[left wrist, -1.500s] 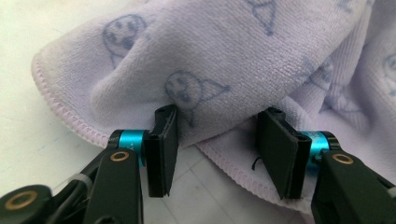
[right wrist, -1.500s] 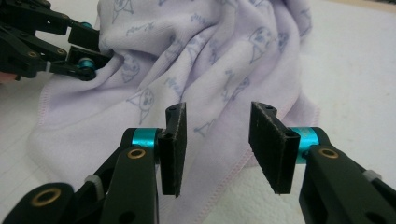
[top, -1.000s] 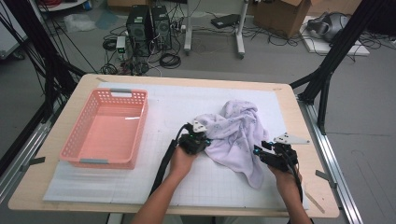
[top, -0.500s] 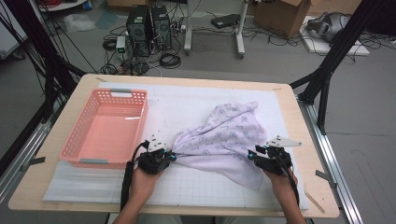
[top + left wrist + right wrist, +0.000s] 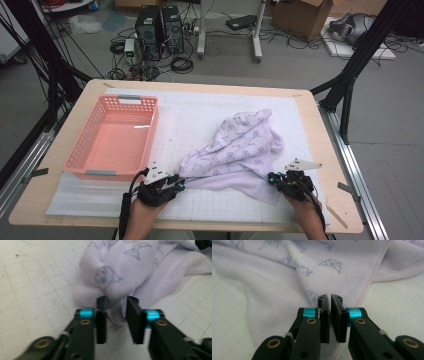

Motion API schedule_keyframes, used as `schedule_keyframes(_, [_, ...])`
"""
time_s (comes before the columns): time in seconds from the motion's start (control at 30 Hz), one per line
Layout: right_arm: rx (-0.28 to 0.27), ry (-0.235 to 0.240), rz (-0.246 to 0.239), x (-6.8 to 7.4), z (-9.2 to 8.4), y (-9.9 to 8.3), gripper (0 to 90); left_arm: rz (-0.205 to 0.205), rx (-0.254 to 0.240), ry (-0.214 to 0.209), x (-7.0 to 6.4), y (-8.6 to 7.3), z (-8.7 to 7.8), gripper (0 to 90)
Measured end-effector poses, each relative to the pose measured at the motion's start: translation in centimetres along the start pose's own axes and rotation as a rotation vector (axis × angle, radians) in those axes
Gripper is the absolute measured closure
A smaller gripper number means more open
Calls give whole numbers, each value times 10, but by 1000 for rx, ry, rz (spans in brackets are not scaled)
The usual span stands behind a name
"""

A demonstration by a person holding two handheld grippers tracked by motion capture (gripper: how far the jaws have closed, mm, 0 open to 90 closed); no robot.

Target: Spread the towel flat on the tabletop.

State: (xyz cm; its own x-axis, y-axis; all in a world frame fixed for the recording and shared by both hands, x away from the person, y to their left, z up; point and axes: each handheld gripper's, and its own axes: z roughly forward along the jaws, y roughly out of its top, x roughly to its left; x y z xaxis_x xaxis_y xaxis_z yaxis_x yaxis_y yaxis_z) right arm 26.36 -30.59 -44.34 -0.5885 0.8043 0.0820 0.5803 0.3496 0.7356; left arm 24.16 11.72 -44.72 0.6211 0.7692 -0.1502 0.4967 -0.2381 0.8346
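Where the lilac printed towel (image 5: 239,150) sat bunched in the middle of the white grid mat (image 5: 200,115) a second ago, it now lies drawn out along the near edge between my two tools, right of the pink basket (image 5: 112,137). My left gripper (image 5: 176,185) has just been opening, its jaws apart around the towel's left corner, while my right gripper (image 5: 272,179) has just closed, pinching the towel's edge.
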Motion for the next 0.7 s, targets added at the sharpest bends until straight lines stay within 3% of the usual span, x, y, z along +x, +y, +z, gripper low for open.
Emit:
schedule_keyframes(0.13, [32,-2,-33,1,-18,-9,881,-12,-43,15,7,5,-3,485])
schedule_keyframes(0.17, [31,-14,-25,-2,-29,-16,882,-17,-47,12,8,6,-2,471])
schedule_keyframes(0.2, [31,-14,-25,-2,-29,-16,882,-22,-50,16,9,7,-1,471])
schedule_keyframes(0.3, [56,-76,-27,-8,-53,-34,884,-33,-51,6,11,10,2,448])
schedule_keyframes(0.47, [63,-70,0,-12,-70,-41,863,-24,-36,-36,9,20,16,442])
schedule_keyframes(0.6, [-37,-65,29,-14,-66,-27,633,-32,-1,-63,9,33,38,428])
schedule_keyframes(0.67, [-50,-74,27,-15,-61,-23,620,-28,22,-61,11,41,50,427])
schedule_keyframes(0.7, [-63,-77,32,-19,-48,-12,571,-33,28,-59,11,45,56,427])
